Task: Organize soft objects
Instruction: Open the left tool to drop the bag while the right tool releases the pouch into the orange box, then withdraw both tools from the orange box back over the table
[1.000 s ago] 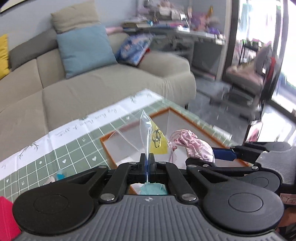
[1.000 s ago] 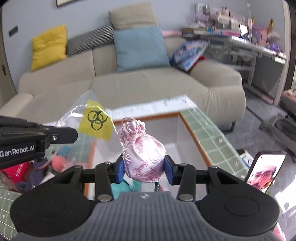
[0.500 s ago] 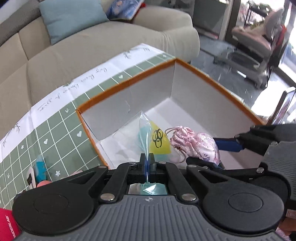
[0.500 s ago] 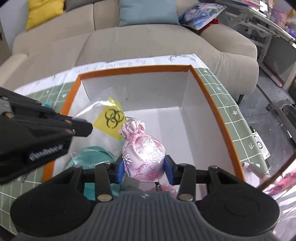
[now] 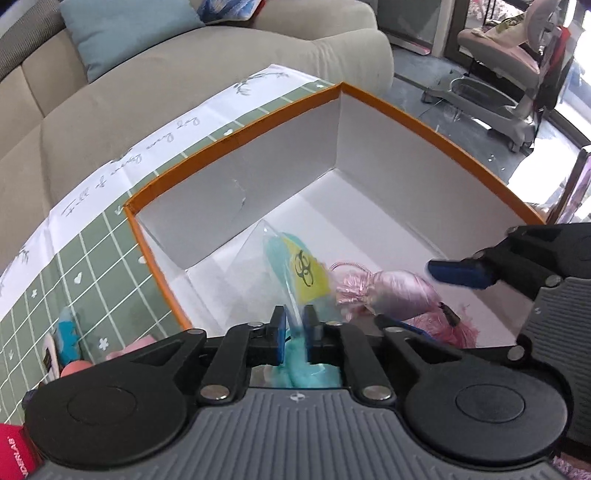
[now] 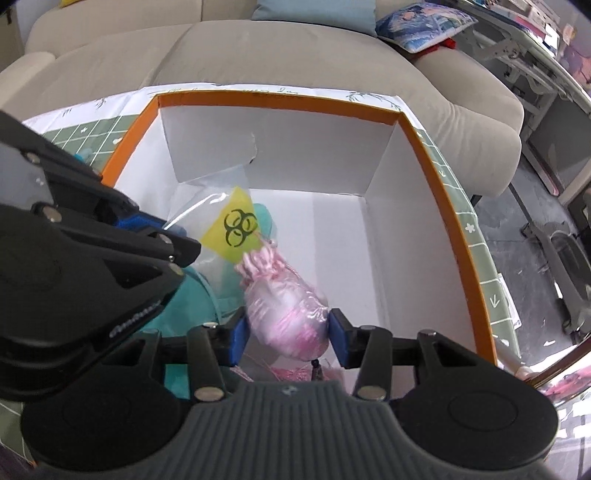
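My left gripper [image 5: 294, 334], black-armed with blue pads, points forward and down, its jaws parted by a narrow gap; whether the pads press anything between them I cannot tell. My right gripper [image 6: 287, 335], of the same black and blue build, sits just to the right of it and also tilts downward, its jaws spread wider, with visible slivers of space inside each pad. In the right wrist view my left gripper crosses the left side.

A beige sofa [image 5: 155, 85] fills the upper left with a blue cushion [image 5: 125, 33]. Grey floor [image 5: 461, 99] and bright daylight lie upper right.
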### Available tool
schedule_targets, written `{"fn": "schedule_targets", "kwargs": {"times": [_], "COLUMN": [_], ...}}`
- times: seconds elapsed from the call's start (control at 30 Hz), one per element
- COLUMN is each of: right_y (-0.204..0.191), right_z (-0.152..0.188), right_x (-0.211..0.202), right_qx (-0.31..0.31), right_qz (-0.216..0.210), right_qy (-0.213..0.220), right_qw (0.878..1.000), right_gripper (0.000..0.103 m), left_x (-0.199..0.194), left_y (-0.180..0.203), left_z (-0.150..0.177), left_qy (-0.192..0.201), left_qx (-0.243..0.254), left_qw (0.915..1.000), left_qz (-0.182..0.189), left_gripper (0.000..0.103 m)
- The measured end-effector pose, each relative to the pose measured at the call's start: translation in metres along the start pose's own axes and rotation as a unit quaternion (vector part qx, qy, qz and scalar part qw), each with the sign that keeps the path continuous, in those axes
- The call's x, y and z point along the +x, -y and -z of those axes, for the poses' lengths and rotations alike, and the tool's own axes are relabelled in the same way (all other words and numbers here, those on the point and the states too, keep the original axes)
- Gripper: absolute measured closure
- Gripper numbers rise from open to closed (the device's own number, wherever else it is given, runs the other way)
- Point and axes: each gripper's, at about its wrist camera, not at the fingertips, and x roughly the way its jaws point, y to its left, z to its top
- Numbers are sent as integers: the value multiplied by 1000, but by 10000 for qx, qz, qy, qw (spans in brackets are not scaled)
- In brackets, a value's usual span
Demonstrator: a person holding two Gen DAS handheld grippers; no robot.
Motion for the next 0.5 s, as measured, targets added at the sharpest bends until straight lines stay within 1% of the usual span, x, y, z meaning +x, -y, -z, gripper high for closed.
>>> {"fn": "schedule_targets", "kwargs": {"times": [0.03,0.07,0.13,0.2,0.23,0.27,0.33,0.5], "right_y": [-1,-2,-4,-5,-5,-6,-8,-10], "right_z": [0,1,2,1,0,0,0,-1], "right_x": [-1,-2,-6,-9,-11,-14,-20,-40], "right_qx": [-41,-85,-149,-189,-203,-221,-240,-153], "right_qz": [35,76,106,71,65,79,154,232], "right_qy": [6,16,33,52,52,55,99,290], "right_qw": [10000,9999,9998,9998,9998,9997,9995,9992], "right_gripper": [53,52,51,50,50,45,42,42], "left_x": [-2,-3,-7,-13,-17,-21,-28,-56], "left_y": [0,1,2,2,2,0,-4,-16], "left_z": [1,1,2,3,4,4,4,11], "left_qy": [35,47,112,177,221,266,348,649], "left_qx": [24,64,173,201,191,182,135,-45], "left_qw": [10000,9999,9996,9990,9988,9987,9985,9972], "left_qz": [-51,-106,-212,-350,-388,-386,-394,-372], "left_gripper": [84,80,76,65,64,64,64,64]}}
